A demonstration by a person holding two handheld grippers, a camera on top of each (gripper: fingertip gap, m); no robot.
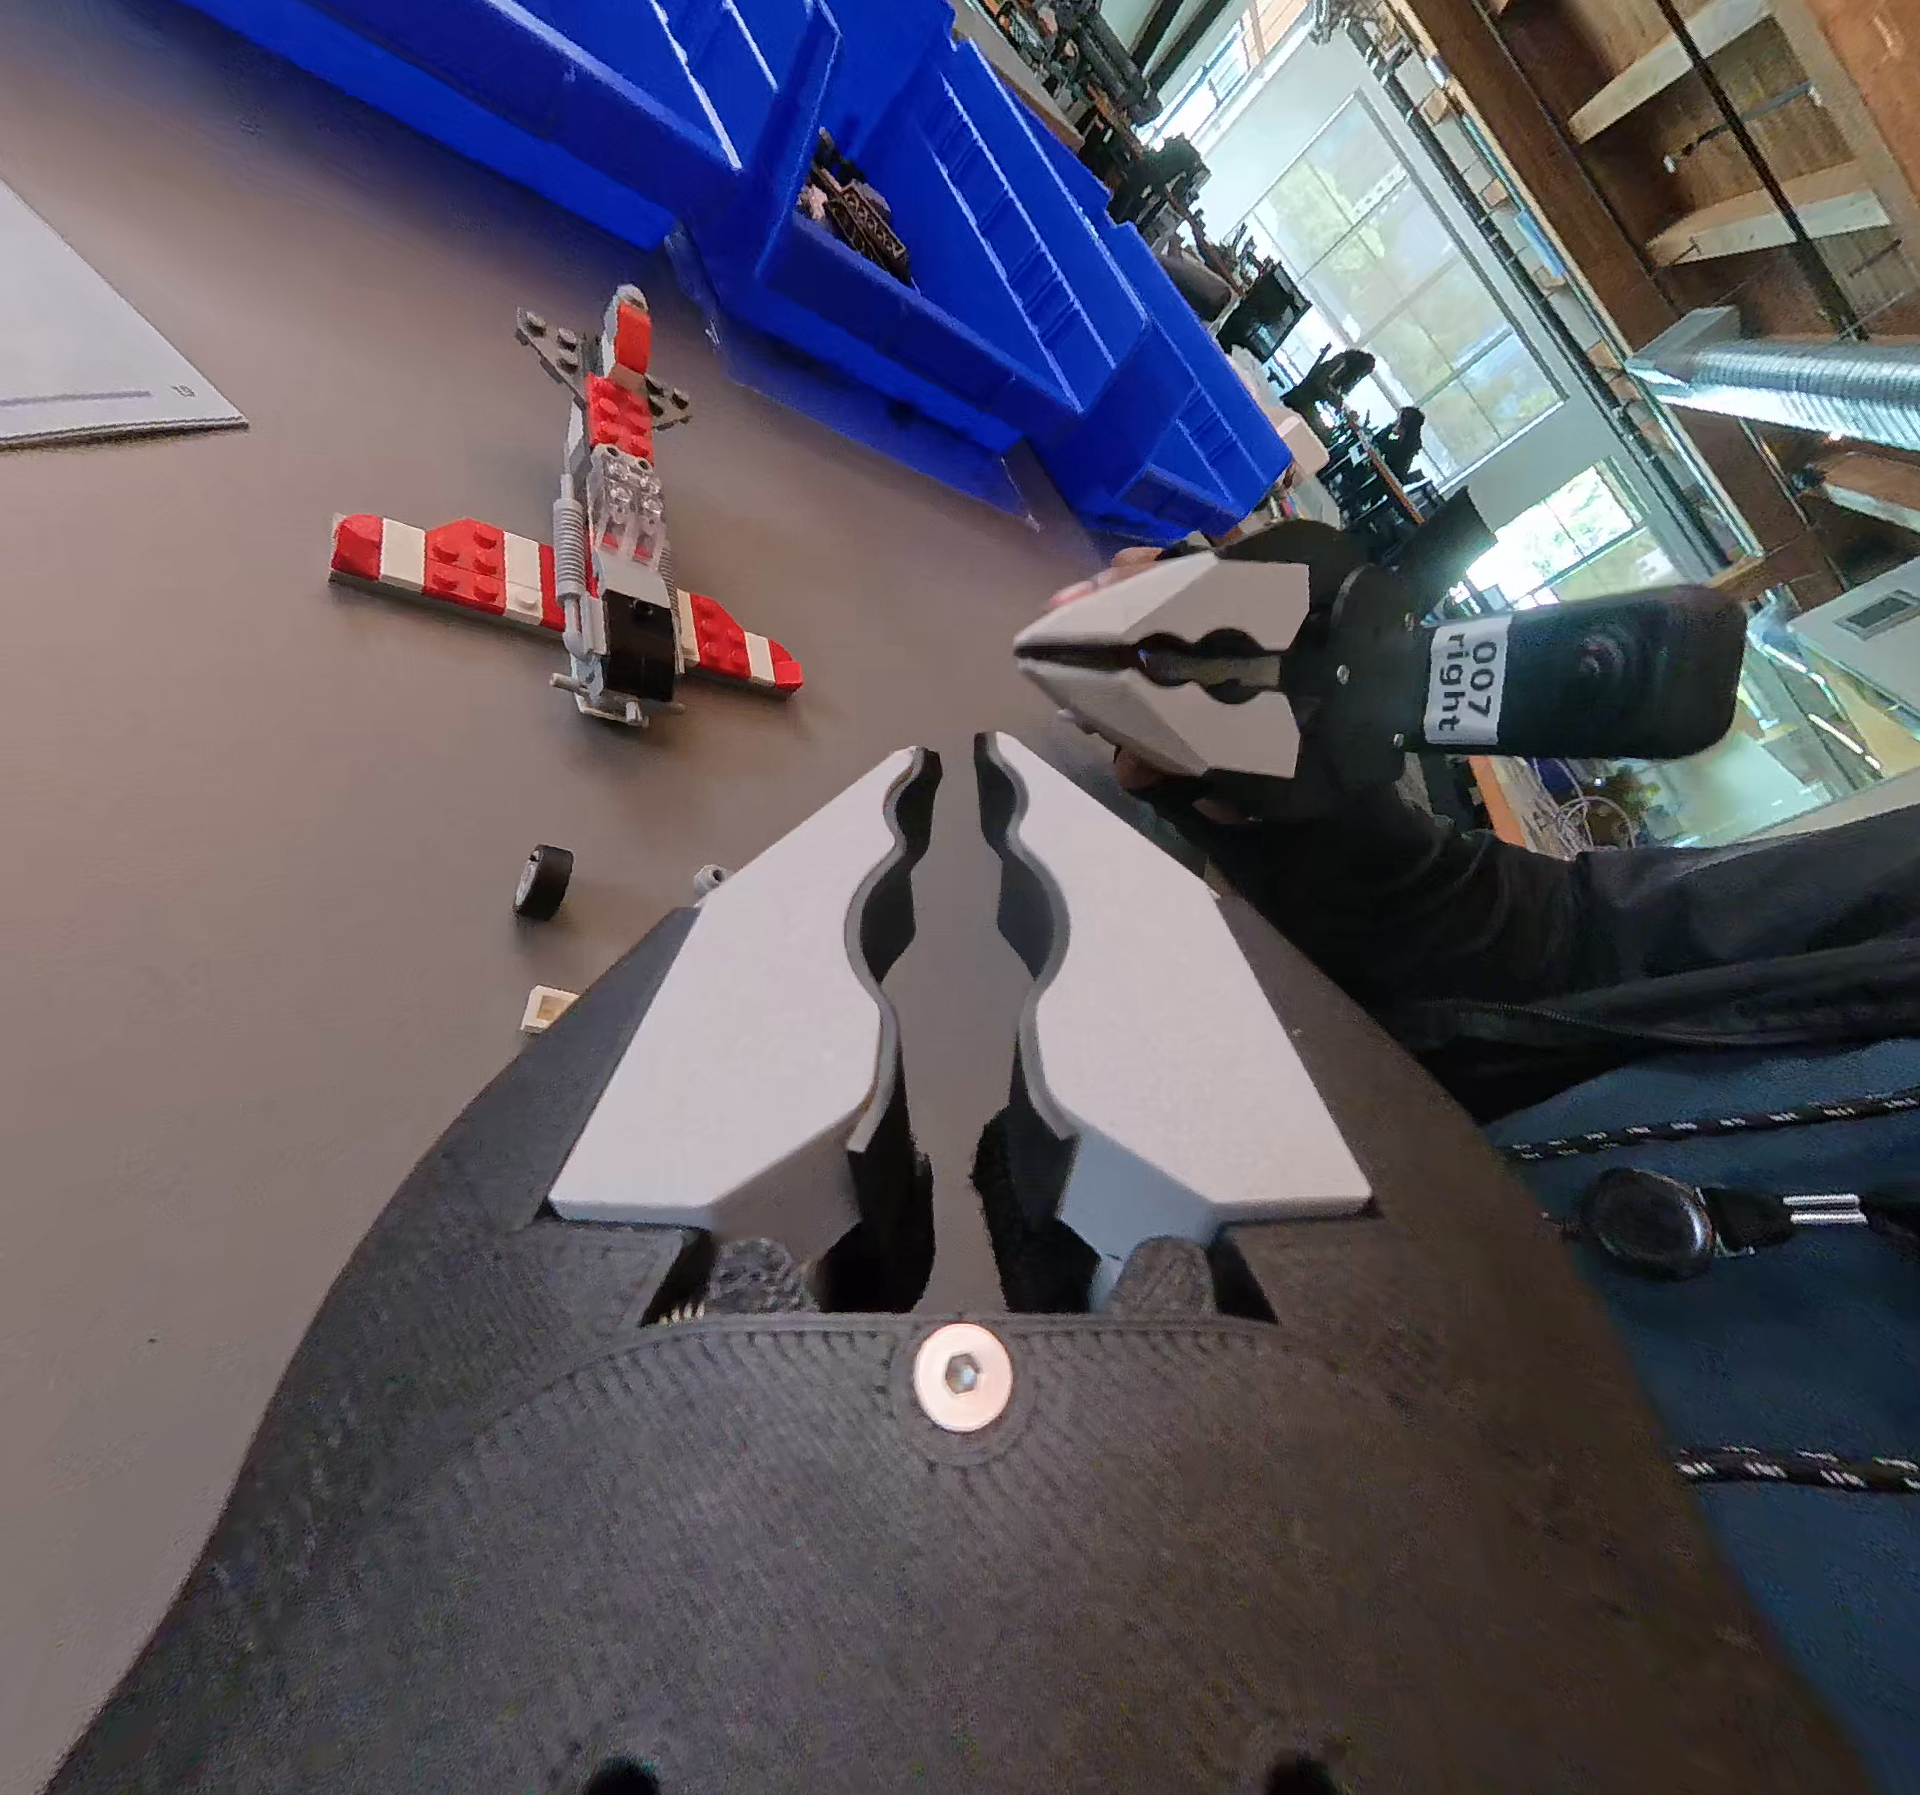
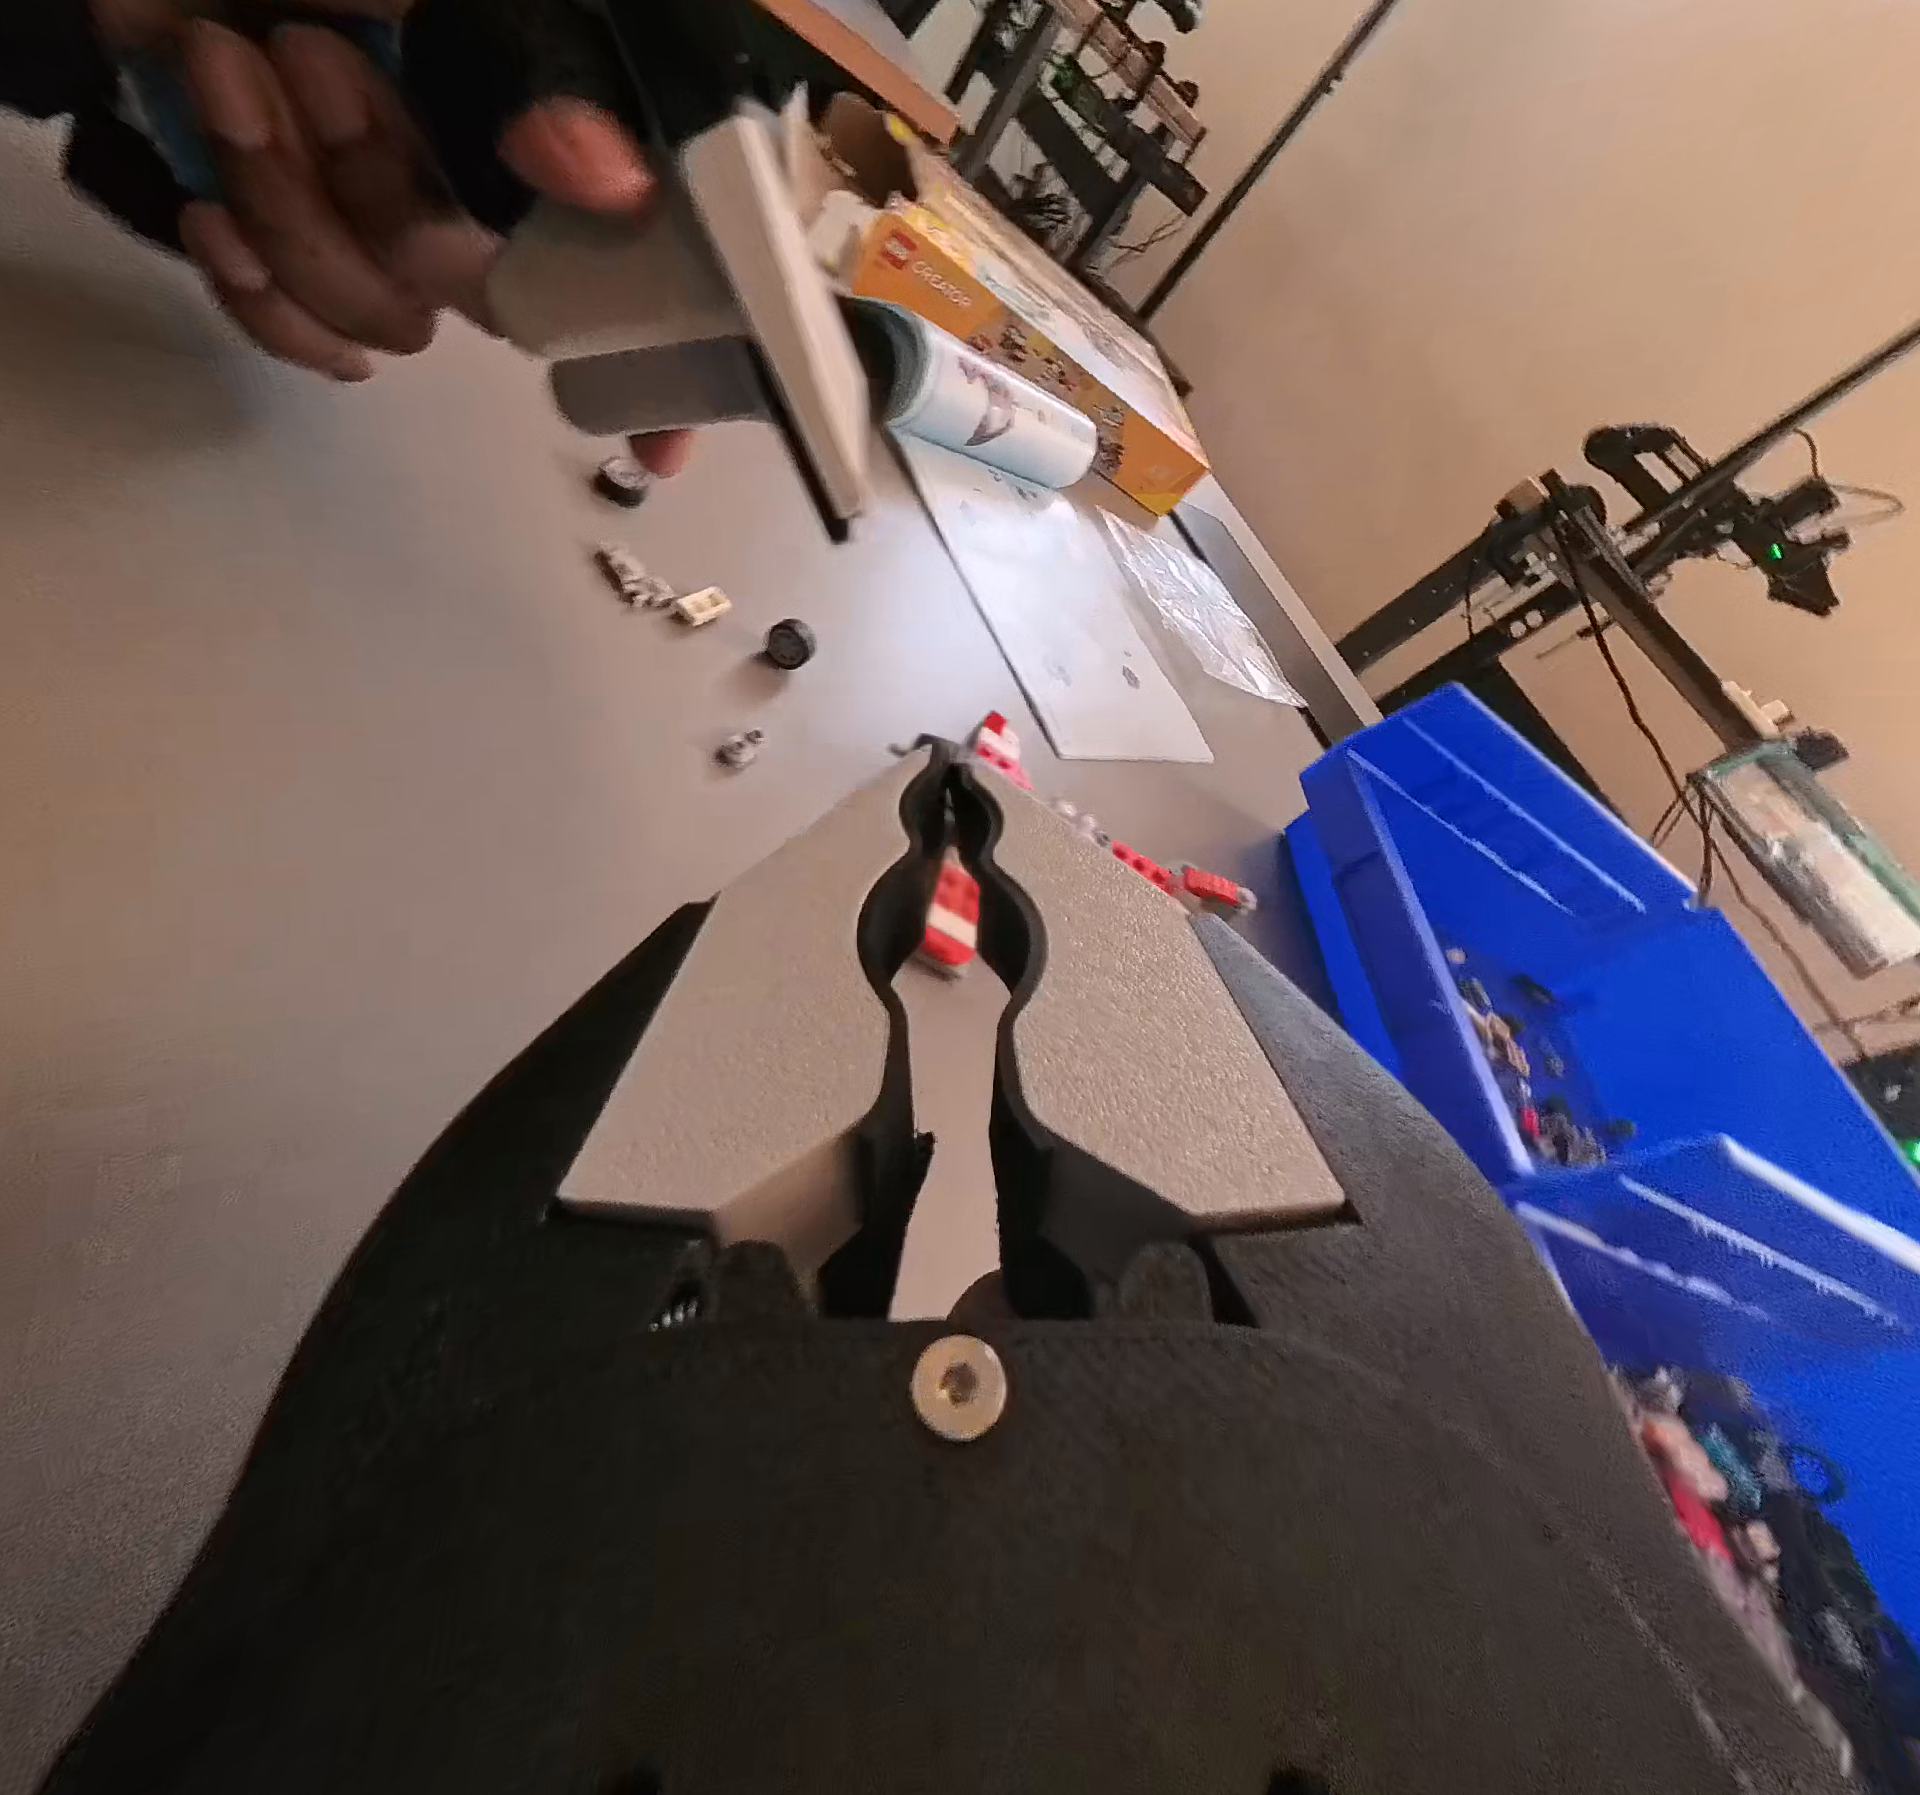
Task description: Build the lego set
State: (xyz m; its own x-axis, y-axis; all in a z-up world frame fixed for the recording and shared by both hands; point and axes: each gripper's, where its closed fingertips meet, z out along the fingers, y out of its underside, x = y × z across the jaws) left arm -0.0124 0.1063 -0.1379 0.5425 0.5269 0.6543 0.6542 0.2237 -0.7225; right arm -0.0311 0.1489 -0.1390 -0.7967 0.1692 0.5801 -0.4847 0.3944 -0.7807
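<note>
Most of a red-and-white lego plane (image 1: 582, 550) already stands assembled on the dark tabletop (image 1: 208, 914): striped wings, a clear cockpit, a red tail and a black nose with a grey fitting in front. It lies in front of a row of blue bins (image 1: 914, 218) that hold more pieces. By the look of it, the body is nearly done and the wheels and a few small parts are left. A black wheel (image 1: 542, 881), a small grey piece (image 1: 710, 879) and a white piece (image 1: 548, 1007) lie loose on the tabletop, near the left gripper and apart from the plane. The right wrist view shows a second black wheel (image 2: 788, 645) and several tiny grey bits (image 2: 634, 573) scattered nearby, plus an open instruction booklet (image 2: 1070, 623) and an orange set box (image 2: 1039, 343) farther back.

The left gripper (image 1: 957, 758) hovers low over the tabletop, tilted, its fingers slightly apart and holding nothing. The right gripper (image 1: 1023, 649), held in a gloved hand (image 1: 1278, 789), floats beside it, aimed toward the plane; its fingers are pressed almost together, and whether a very small piece sits between the tips cannot be told. Neither gripper touches the plane.
</note>
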